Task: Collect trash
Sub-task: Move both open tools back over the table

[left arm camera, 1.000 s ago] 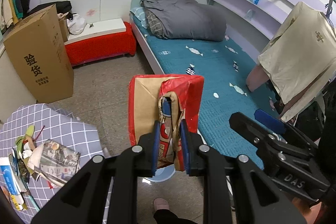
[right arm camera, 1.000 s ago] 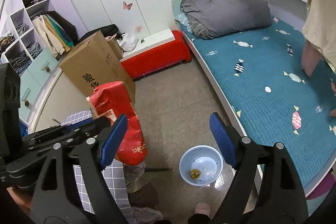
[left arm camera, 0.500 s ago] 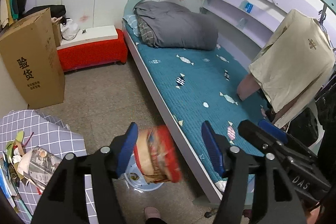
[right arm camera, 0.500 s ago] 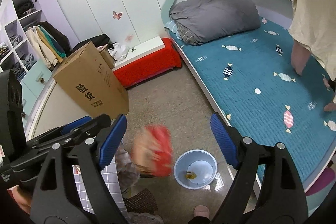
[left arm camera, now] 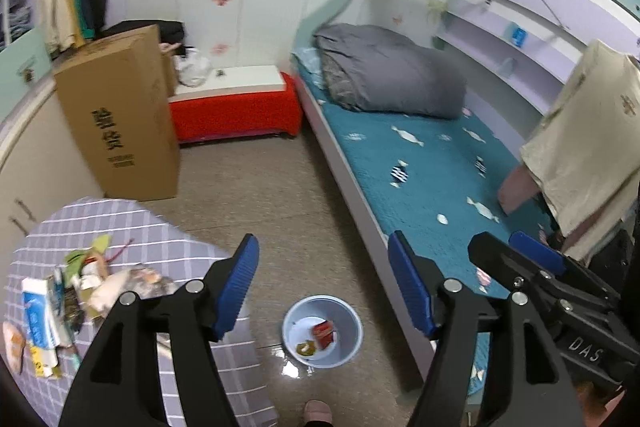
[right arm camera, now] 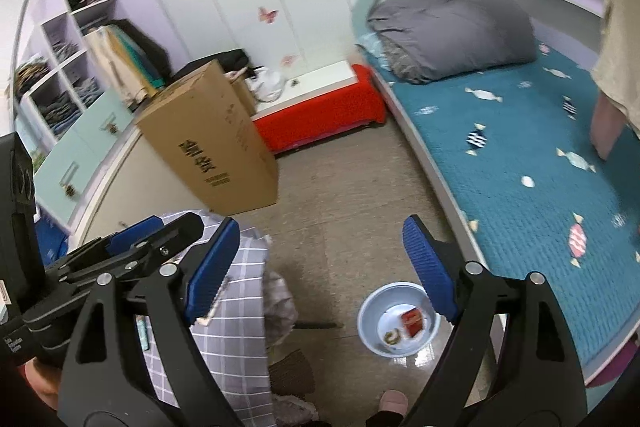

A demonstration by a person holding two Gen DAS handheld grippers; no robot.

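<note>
left wrist: high, angled down | right wrist: same | shared: basin (left arm camera: 322, 331) (right arm camera: 396, 325), bed (left arm camera: 420, 163) (right arm camera: 520, 155)

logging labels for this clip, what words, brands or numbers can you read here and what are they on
"验货" in black on the side of the cardboard box.
"DAS" in white on the black body of the right hand-held gripper.
Small print under the box's big characters: too blurred to read.
Red packet in the blue basin: print too small to read.
Papers on the table: unreadable.

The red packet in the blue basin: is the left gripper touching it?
Apart. The left wrist view shows the red packet lying in the blue basin on the floor, far below the opening, empty left gripper.
</note>
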